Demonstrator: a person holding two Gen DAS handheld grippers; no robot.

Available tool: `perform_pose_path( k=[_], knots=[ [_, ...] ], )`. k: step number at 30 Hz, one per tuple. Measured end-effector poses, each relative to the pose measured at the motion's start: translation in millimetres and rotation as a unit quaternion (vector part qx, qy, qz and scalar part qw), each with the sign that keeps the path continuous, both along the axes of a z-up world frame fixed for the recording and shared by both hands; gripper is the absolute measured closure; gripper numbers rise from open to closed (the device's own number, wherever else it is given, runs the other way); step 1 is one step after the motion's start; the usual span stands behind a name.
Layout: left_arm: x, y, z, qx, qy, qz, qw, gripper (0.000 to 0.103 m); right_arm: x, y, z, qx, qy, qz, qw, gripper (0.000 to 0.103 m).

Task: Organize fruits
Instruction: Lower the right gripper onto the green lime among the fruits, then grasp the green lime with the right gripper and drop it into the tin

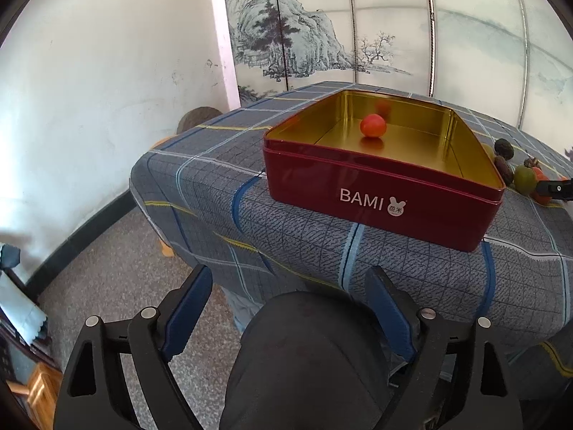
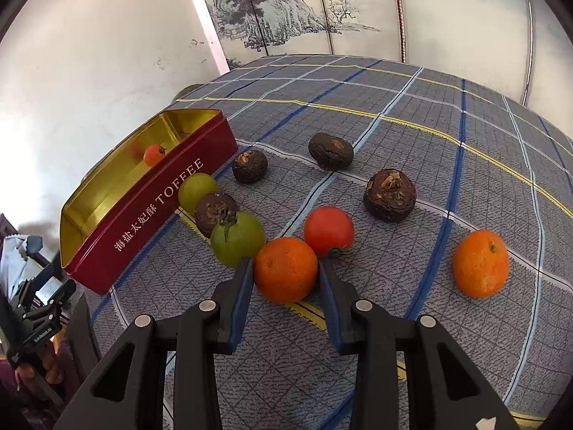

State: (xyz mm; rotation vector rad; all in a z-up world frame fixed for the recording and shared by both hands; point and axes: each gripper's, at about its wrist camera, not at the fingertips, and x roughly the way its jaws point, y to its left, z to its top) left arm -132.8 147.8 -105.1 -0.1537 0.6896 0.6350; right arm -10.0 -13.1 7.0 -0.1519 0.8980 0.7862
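Note:
An orange [image 2: 286, 268] lies on the plaid tablecloth with my right gripper [image 2: 285, 263] shut on it, one pad against each side. Touching it are a green tomato [image 2: 237, 238] and a red tomato [image 2: 328, 230]. A second orange [image 2: 480, 263] sits apart on the right. Several dark brown wrinkled fruits [image 2: 389, 194] and a pale green fruit [image 2: 195, 188] lie further back. The open red tin [image 2: 157, 215] on the left holds one small red tomato [image 2: 154, 154]. My left gripper [image 1: 290, 272] hangs open below the table edge, in front of the tin [image 1: 376, 200], with nothing between its pads.
A person's dark-clothed knee [image 1: 304, 351] fills the space under my left gripper. The table's near edge [image 1: 222, 236] drops to a speckled floor. A painted folding screen [image 2: 286, 10] and a white wall stand behind the table.

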Motion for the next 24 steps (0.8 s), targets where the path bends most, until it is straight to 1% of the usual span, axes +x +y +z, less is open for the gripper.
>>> perform_pose_path(
  k=[2,3,5,6,8,9,11,14,16,17,18,19,23,24],
  knots=[
    [-2,0,0,-0.002,-0.002,0.001,1.0000,0.016,-1,1,0,-0.011,-0.001,-0.006,1.000,0.060],
    [-2,1,0,-0.003,-0.003,0.002,1.0000,0.016,-4,0,2,-0.016,-0.012,-0.012,1.000,0.054],
    [-2,2,-2,-0.006,-0.002,0.002,1.0000,0.015,-13,-1,12,-0.020,-0.050,-0.021,0.998,0.053],
    [-2,3,-2,-0.008,-0.002,0.002,1.0000,0.015,-17,0,17,-0.019,-0.065,-0.017,0.998,0.053],
    [-1,4,-3,-0.011,0.000,0.004,0.9999,0.015,-26,9,28,-0.017,-0.090,0.013,0.996,0.053],
    [-1,5,-3,-0.011,0.002,0.004,0.9999,0.015,-28,16,31,-0.026,-0.098,0.030,0.994,0.053],
    [-1,5,-4,-0.013,0.003,0.006,0.9999,0.015,-29,33,31,-0.047,-0.103,0.064,0.992,0.054],
    [-1,9,-5,-0.018,0.004,0.009,0.9998,0.015,-25,57,22,-0.100,-0.119,0.098,0.983,0.054],
    [-2,9,-5,-0.020,0.005,0.010,0.9997,0.015,-13,66,11,-0.132,-0.104,0.108,0.980,0.056],
    [-2,10,-6,-0.020,0.006,0.010,0.9997,0.015,-8,68,8,-0.140,-0.100,0.109,0.979,0.058],
    [-2,10,-6,-0.020,0.006,0.010,0.9997,0.015,-2,69,6,-0.145,-0.094,0.110,0.979,0.063],
    [-3,9,-6,-0.020,0.005,0.010,0.9997,0.015,2,68,7,-0.143,-0.090,0.110,0.980,0.071],
    [-2,9,-7,-0.020,0.005,0.010,0.9997,0.015,-4,59,22,-0.127,-0.088,0.111,0.982,0.071],
    [-2,9,-6,-0.020,0.005,0.009,0.9997,0.015,-9,57,30,-0.117,-0.089,0.111,0.983,0.071]
  ],
)
